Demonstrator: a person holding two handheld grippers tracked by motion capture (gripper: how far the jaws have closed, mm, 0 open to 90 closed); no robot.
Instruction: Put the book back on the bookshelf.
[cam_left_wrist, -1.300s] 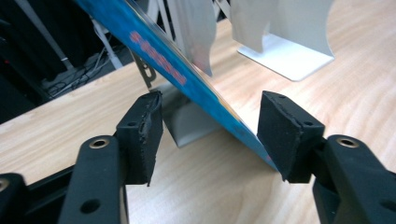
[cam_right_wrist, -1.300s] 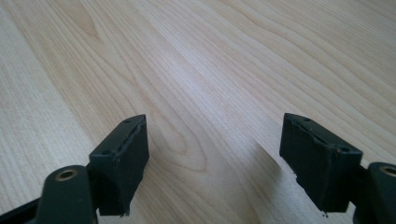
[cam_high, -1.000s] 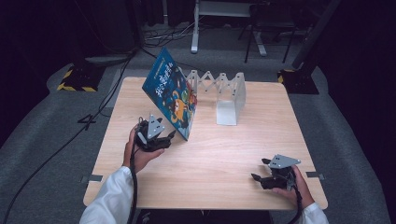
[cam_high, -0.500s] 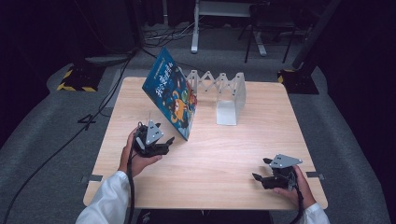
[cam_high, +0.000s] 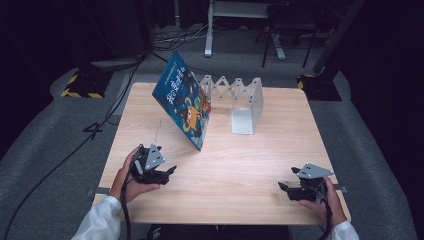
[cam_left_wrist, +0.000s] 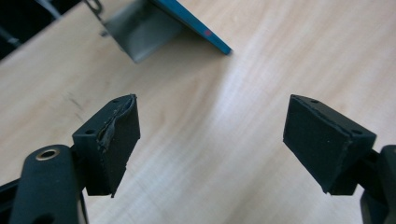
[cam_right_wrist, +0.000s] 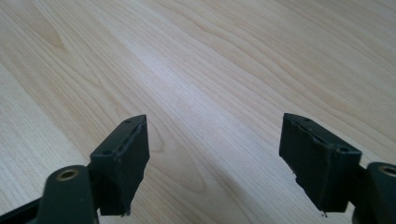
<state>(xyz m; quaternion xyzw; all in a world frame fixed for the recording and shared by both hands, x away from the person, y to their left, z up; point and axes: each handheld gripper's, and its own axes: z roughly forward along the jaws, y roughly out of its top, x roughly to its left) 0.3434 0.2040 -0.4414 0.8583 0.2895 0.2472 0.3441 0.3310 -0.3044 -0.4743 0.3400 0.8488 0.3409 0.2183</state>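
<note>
The left gripper (cam_high: 169, 171) has drawn back from the leaning book (cam_high: 183, 105) — toward 6 o'clock, nearer the table's (cam_high: 240, 160) front edge — its jaws wide apart and empty.

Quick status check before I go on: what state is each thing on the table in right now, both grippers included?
Book: closed, standing tilted, leaning against the rack's left end.
Book rack: expanded, upright on the table, no book between its dividers.
Left gripper: open, empty, held low at the table, short of the book.
Right gripper: open, empty, low over bare wood.
</note>
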